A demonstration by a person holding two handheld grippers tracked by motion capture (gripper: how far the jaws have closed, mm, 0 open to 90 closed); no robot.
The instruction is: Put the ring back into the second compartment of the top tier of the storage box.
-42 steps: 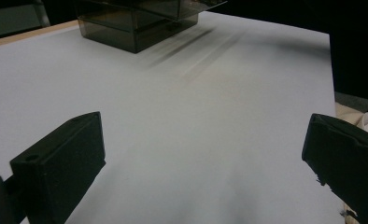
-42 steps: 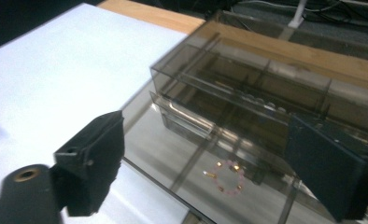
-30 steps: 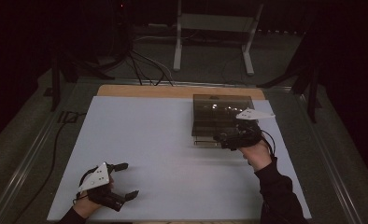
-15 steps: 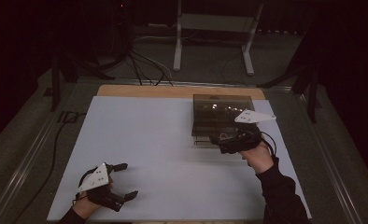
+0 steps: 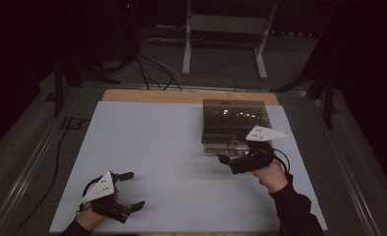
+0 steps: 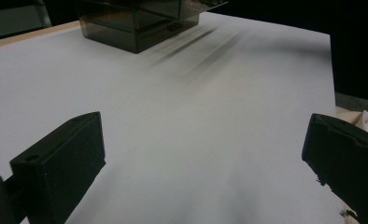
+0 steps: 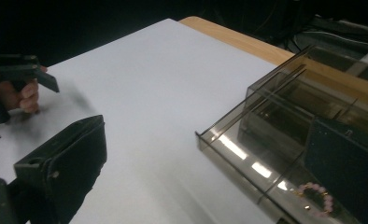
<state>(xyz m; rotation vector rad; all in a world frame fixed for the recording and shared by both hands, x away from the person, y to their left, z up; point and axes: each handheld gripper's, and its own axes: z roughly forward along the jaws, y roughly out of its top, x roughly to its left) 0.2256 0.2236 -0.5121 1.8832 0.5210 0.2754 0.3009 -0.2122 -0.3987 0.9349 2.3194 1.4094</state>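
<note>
A smoked see-through drawer box (image 5: 233, 118) stands at the far right of the white table top (image 5: 152, 142). Its lowest drawer (image 7: 247, 163) is pulled out a little, with a pink bead bracelet (image 7: 315, 198) lying inside. My right gripper (image 5: 227, 161) sits just in front of that drawer, open, with nothing between its jaws. In the right gripper view the right gripper (image 7: 205, 126) straddles the drawer's near corner. My left gripper (image 5: 135, 190) rests near the front left edge, open and empty. The left gripper (image 6: 204, 119) faces the box (image 6: 135, 23) across bare table.
A wooden strip (image 5: 181, 96) runs along the table's far edge. Behind it are a white stand (image 5: 221, 44) and cables (image 5: 152, 73) on the floor. A cable (image 5: 59, 142) lies along the left side, beside a metal rail.
My right gripper has drawn back slightly toward the near edge, away from the box. The left gripper has stayed where it was.
</note>
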